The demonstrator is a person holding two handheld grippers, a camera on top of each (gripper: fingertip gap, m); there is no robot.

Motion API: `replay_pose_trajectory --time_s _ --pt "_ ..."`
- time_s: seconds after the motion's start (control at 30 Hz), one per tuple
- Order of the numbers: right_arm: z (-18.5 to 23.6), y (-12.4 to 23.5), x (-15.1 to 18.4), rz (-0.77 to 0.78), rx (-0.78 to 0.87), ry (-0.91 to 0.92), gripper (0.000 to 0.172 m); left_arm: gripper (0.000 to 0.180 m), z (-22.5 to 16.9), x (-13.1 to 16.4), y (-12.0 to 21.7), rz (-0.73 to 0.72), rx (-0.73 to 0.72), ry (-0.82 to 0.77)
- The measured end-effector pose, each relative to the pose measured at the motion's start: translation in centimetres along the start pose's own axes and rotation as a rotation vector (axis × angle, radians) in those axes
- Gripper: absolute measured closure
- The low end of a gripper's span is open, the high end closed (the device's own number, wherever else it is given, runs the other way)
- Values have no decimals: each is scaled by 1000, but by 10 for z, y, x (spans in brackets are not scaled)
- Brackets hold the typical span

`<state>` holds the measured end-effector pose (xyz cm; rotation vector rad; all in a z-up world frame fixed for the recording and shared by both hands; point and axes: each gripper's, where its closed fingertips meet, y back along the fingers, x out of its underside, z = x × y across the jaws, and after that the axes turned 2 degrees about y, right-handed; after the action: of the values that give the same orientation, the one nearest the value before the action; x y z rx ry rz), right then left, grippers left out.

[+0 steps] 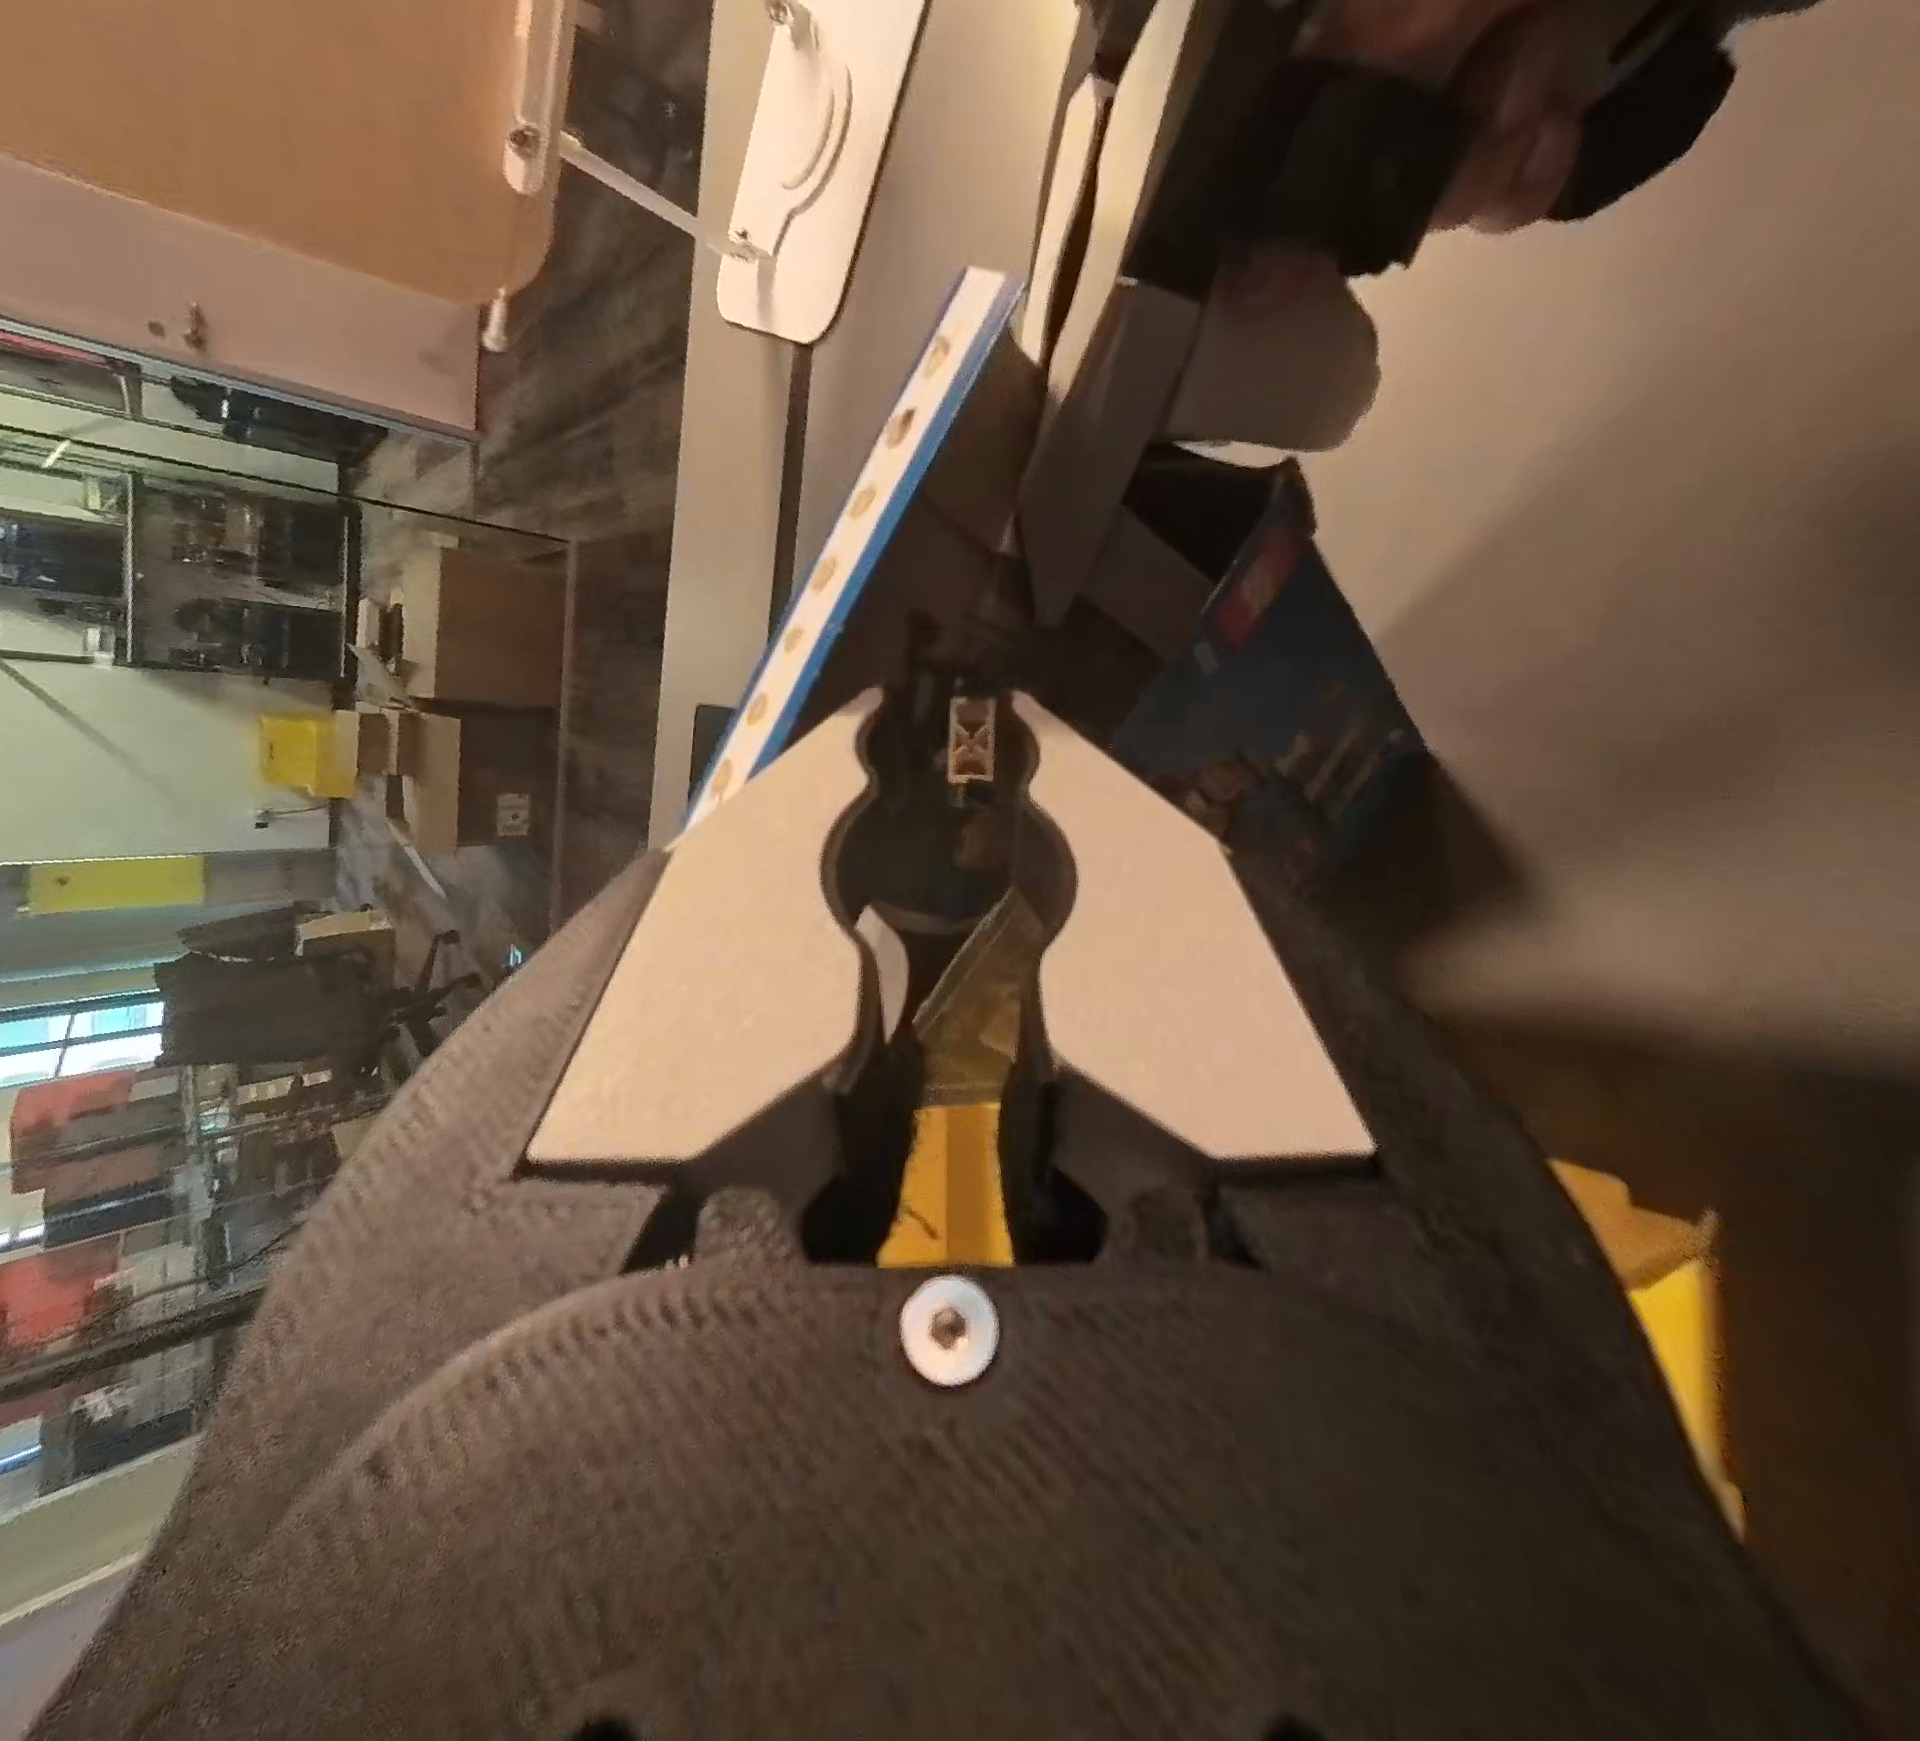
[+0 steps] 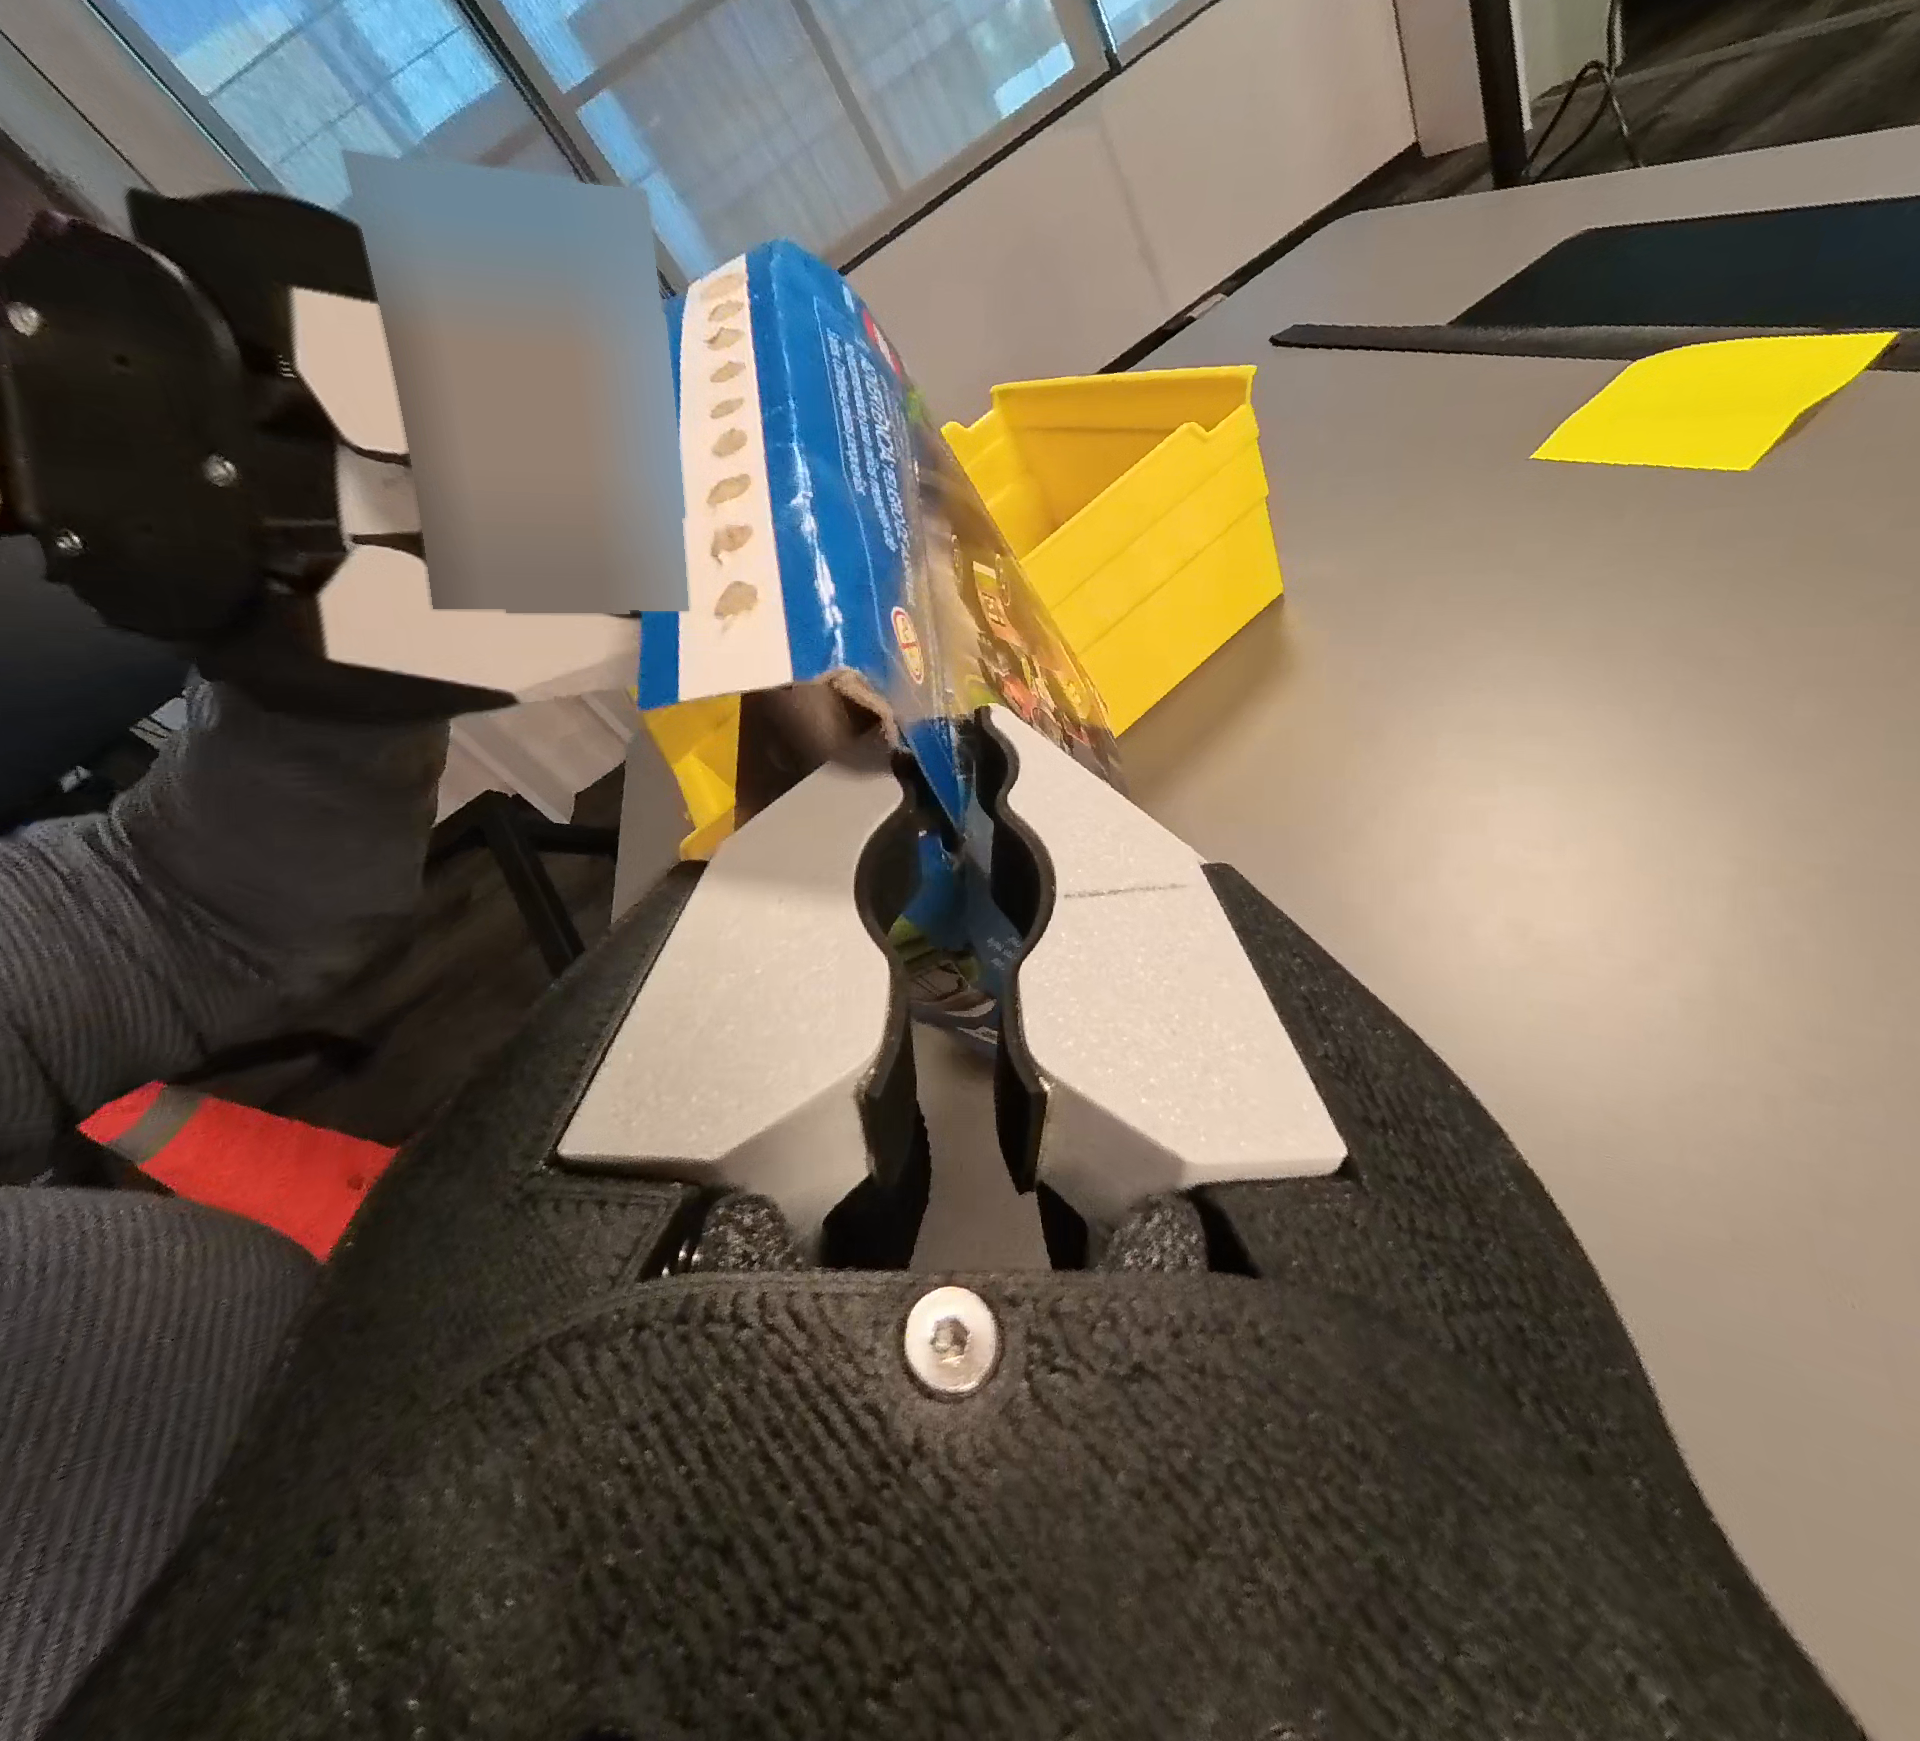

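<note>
We see a blue printed cardboard box held up off the grey desk, tilted, with one end torn open so that its brown inside and a ragged flap show; the right gripper has its fingers pressed nearly together on the box's thin near wall at that open end, and the pads look to bear on the card from both sides; the left gripper points into the open mouth of the same box, its fingers a little apart around a dark gap in which a small pale piece shows, but we cannot tell whether they pinch that piece, the card, or nothing; a strip of yellow lies farther back between them. Behind the box, farther off on the desk, stands an open yellow bin, and to the far right lies a yellow sheet. We judge the box light and thin-walled; stiff enough along its folded edges yet quick to buckle or tear at the ripped mouth; its glossy print may be slippery under the pads. A hold on a folded corner or a double layer of card looks safer than on a single loose flap.
</note>
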<state>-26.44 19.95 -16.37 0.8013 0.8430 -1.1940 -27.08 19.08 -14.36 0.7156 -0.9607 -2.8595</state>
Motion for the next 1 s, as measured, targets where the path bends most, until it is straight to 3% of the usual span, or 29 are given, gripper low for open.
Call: replay_pose_trajectory --time_s 0.13,0.4,0.5,0.57,0.63,0.7,0.83,0.9,1.0 --pt "2 0 0 2 -3 3 167 152 4 3 -8 17 -25 -6" --pt "2 0 0 2 0 9 167 139 0 2 7 0 19 73" --pt "2 0 0 2 7 17 167 132 -7 11 30 -6 54 172" --pt "2 0 0 3 8 20 167 126 -14 24 45 -9 112 339" --pt "3 0 0 3 7 22 167 106 -29 49 59 43 215 573" --pt "3 -1 1 5 8 26 167 102 -41 94 67 185 249 743" --pt "5 -1 1 13 15 46 167 121 -84 186 79 565 306 872" --pt "5 -2 1 14 16 49 167 133 -104 202 76 628 376 919" --pt "4 -1 1 12 16 48 167 146 -117 213 63 671 409 1109"
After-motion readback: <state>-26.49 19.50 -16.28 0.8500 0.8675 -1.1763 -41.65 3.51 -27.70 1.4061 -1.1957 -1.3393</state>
